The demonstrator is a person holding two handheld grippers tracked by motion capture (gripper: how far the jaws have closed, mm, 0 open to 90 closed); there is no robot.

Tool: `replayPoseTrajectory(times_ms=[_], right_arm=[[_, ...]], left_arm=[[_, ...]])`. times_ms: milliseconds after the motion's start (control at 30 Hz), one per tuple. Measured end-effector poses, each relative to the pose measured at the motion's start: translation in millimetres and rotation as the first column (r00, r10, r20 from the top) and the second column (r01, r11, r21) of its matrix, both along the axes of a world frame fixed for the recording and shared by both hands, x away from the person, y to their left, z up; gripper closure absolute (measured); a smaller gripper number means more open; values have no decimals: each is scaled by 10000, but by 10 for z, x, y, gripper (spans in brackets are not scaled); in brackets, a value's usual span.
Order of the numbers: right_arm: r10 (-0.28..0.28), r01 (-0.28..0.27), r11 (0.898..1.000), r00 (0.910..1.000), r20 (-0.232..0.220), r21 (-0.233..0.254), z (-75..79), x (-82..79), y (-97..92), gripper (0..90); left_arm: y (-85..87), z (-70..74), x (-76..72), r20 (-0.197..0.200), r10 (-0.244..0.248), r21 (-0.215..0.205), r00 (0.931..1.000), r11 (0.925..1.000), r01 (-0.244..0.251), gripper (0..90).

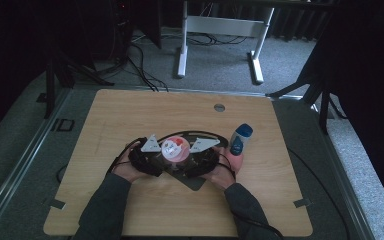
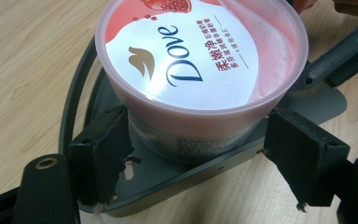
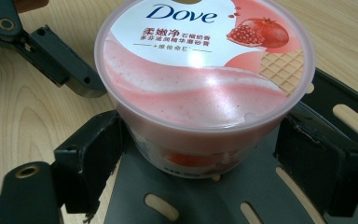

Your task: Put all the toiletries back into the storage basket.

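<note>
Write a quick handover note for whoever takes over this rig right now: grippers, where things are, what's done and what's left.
Left gripper: jaws wide on either side of the pink tub, below its lid; whether the pads press on it I can't tell.
Right gripper: the same from the opposite side, grip unclear.
The tub stands upright, lid on, on a dark metal plate on the wooden table, between both hands.
A blue and white bottle stands upright on the table by the right hand.
Done: both grippers are lined up around the tub.
Left: probably closing on the tub and lifting or opening it; the bottle looks untouched.
</note>
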State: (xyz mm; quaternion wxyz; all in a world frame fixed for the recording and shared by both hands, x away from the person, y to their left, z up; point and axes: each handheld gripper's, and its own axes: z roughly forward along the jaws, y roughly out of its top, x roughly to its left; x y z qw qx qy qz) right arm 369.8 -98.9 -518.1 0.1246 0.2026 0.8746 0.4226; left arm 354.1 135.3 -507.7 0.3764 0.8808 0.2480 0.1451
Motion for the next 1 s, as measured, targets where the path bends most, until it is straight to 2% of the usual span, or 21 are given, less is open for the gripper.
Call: replayPoseTrajectory(times_ms=[433, 667, 800, 1000], right_arm=[[-34, 34, 10000, 10000, -84, 6, 3, 111, 127, 147], [1, -2, 10000, 9998, -192, -52, -35, 153, 209, 149], [-36, 35, 10000, 9999, -150, -61, -62, 161, 253, 155], [-69, 67, 10000, 9996, -283, -60, -97, 182, 281, 160]], left_arm=[[101, -10, 61, -74, 456, -95, 9989, 9989, -457, 230], [160, -49, 74, -173, 642, 9, 9978, 9979, -642, 230], [195, -78, 83, -245, 790, -68, 9966, 9968, -792, 230], [194, -104, 89, -248, 887, 132, 9958, 9960, -884, 230]])
